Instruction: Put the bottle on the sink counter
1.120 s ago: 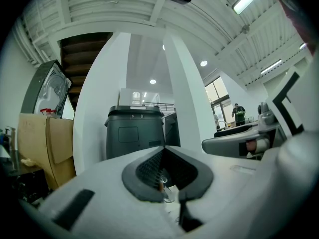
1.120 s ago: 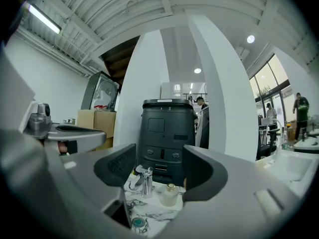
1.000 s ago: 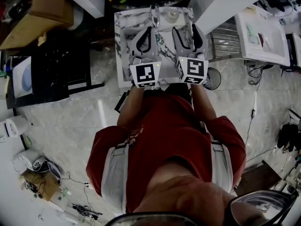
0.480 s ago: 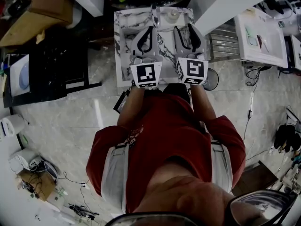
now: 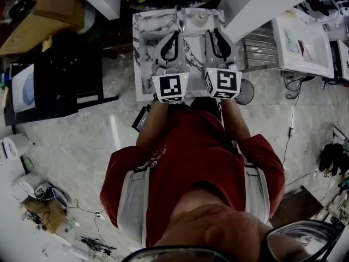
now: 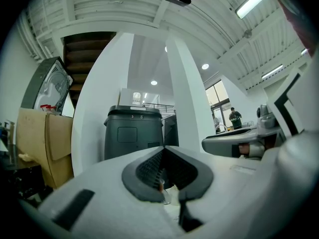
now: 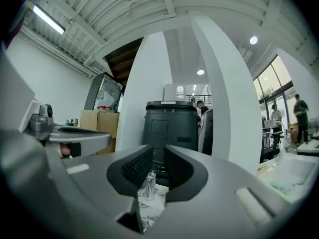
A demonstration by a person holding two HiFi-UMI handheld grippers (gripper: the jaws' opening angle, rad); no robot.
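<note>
The marble sink counter [image 5: 143, 64] lies straight ahead of the person in the head view. At its back edge stands a small pale round-topped thing [image 5: 200, 18], possibly the bottle, beside a chrome tap [image 5: 179, 16]. My left gripper [image 5: 174, 34] hovers level over the counter, its jaws meeting at the tips [image 6: 163, 151] with nothing held. My right gripper [image 5: 215, 31] hangs beside it. Its jaws have just been closing, and a narrow empty gap [image 7: 154, 166] is left between the pads. Beyond that gap a chrome fitting [image 7: 148, 185] shows.
A dark bin [image 6: 133, 133] [image 7: 172, 128] stands past the counter between white pillars. Black furniture [image 5: 71, 70] is to the left, a cardboard box [image 5: 54, 4] beyond it. A white table [image 5: 302, 40] with small items and a floor fan [image 5: 246, 90] are to the right.
The right gripper's jaws have come together from wide apart to a narrow gap. Both hands have kept their places, and the left gripper looks the same.
</note>
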